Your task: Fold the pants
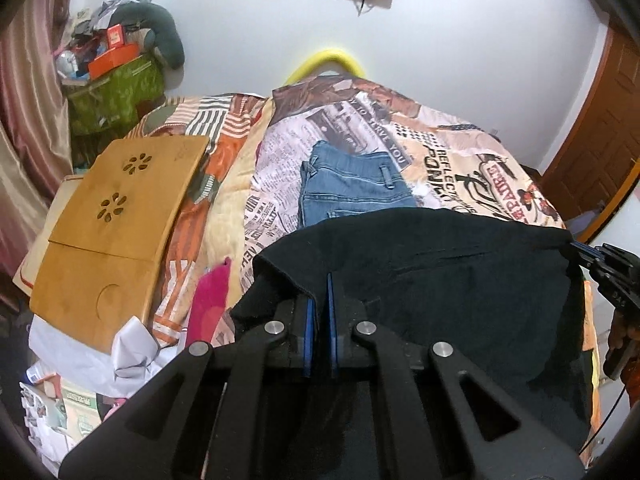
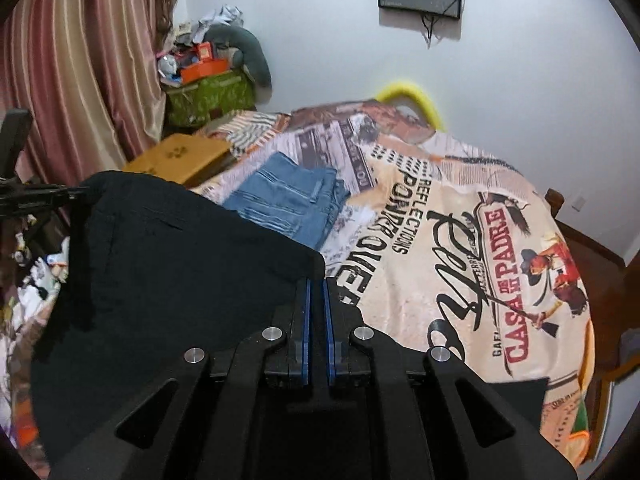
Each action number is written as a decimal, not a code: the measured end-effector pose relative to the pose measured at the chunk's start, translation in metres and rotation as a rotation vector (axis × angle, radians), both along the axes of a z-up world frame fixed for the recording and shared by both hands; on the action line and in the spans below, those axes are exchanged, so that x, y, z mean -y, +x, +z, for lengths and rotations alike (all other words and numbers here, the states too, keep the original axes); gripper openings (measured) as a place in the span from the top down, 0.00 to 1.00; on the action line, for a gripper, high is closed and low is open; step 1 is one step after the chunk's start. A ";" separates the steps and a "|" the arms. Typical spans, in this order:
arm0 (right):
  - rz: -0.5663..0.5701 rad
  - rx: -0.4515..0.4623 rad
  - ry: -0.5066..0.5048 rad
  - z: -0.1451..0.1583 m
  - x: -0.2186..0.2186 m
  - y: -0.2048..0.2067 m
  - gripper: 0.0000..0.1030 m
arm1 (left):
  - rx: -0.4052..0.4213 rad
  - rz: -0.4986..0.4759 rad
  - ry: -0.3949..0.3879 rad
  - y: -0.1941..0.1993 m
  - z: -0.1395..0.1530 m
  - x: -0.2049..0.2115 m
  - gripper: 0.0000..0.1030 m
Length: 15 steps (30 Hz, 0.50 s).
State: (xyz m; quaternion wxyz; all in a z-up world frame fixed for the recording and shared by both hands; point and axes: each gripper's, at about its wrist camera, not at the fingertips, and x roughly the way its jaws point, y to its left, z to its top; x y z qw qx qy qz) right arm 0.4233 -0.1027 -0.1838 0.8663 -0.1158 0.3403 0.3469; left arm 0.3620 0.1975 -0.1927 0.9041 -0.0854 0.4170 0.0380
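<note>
Black pants hang stretched between both grippers above the bed. My left gripper is shut on the left end of their top edge, the cloth pinched between its blue pads. My right gripper is shut on the right end of the same edge of the black pants. In the left wrist view the right gripper shows at the far right, clamped on the cloth. In the right wrist view the left gripper shows at the far left. The lower part of the pants is hidden behind the gripper bodies.
Folded blue jeans lie on the printed bedspread beyond the black pants. A wooden lap tray rests on the bed's left side, with a pink cloth near it. Clutter and a green bag stand by the curtain.
</note>
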 end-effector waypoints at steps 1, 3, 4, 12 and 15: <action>0.005 0.001 -0.003 0.002 0.000 -0.007 0.96 | 0.002 -0.003 0.001 -0.005 0.002 0.001 0.95; 0.018 0.004 -0.006 0.006 0.004 -0.023 0.96 | 0.001 -0.003 0.001 -0.017 0.004 0.001 0.95; 0.022 0.005 -0.007 0.008 0.005 -0.031 0.96 | 0.001 -0.004 -0.001 -0.022 0.004 0.001 0.95; 0.047 -0.027 0.033 0.013 0.021 -0.091 0.96 | -0.022 -0.026 0.019 -0.072 0.012 0.010 0.95; 0.059 -0.044 0.041 0.011 0.023 -0.113 0.96 | -0.013 -0.031 0.043 -0.096 0.016 0.015 0.95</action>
